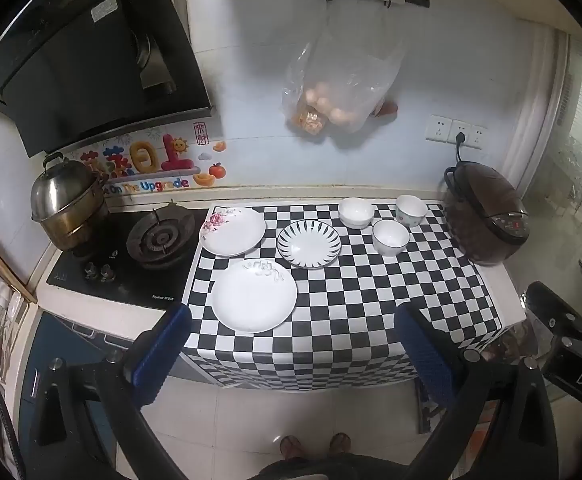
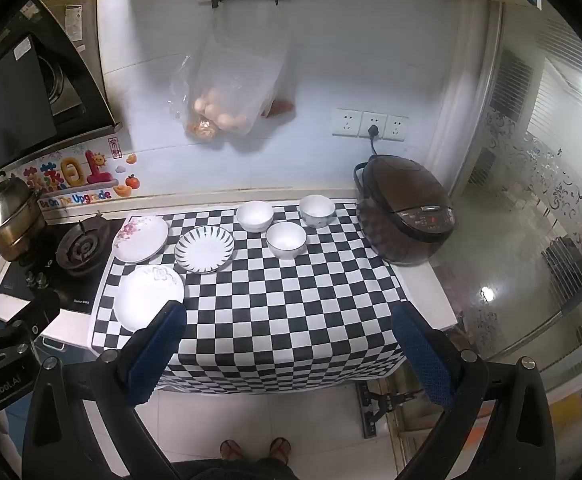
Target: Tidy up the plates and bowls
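Three plates lie on the checkered cloth (image 1: pixel 355 292): a pink-flowered plate (image 1: pixel 232 231) (image 2: pixel 141 238) at the back left, a black-striped plate (image 1: pixel 309 243) (image 2: pixel 205 249) beside it, and a large white plate (image 1: pixel 254 294) (image 2: pixel 149 296) in front. Three white bowls stand at the back right: one (image 1: pixel 356 212) (image 2: pixel 255 216), one (image 1: pixel 411 210) (image 2: pixel 317 210) and one nearer (image 1: pixel 391 237) (image 2: pixel 286 240). My left gripper (image 1: pixel 291 344) is open and empty, held above the counter's front edge. My right gripper (image 2: pixel 289 344) is open and empty, likewise held back from the counter.
A brown rice cooker (image 1: pixel 487 216) (image 2: pixel 405 210) stands at the right end. A gas stove (image 1: pixel 159 236) and a steel pot (image 1: pixel 65 200) are at the left. A bag of eggs (image 1: pixel 339 92) hangs on the wall. The counter ends at the right.
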The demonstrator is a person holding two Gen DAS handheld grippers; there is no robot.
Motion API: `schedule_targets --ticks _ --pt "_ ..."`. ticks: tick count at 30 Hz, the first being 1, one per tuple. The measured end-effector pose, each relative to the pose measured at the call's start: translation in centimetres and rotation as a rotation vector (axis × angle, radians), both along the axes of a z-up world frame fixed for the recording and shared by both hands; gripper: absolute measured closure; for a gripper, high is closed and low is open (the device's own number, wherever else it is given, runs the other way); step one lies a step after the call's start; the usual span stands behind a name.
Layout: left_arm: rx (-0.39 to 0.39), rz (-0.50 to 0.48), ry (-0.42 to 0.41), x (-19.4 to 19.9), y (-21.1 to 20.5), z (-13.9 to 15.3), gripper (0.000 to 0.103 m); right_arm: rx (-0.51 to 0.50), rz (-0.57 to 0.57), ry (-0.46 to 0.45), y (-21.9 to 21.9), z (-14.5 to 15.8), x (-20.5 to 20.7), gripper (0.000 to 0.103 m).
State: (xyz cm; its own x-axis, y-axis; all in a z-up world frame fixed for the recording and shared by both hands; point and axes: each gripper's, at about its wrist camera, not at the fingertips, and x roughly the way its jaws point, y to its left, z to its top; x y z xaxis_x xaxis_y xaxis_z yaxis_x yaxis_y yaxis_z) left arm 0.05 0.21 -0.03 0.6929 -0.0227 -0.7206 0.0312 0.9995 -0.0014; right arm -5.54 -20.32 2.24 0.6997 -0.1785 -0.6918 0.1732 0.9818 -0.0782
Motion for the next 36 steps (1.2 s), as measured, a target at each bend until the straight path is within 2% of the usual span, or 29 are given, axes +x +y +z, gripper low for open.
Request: schedule_targets --ticks 4,36 --pt "0.016 -0.001 -0.006 -0.04 -0.20 -0.02 0.000 0.020 0.002 -0.001 -0.04 0.03 -0.02 0.000" --pt "0.006 -0.002 -0.001 -0.46 0.35 0.01 0.000 0.019 0.003 -0.003 -0.07 0.00 0.23 0.000"
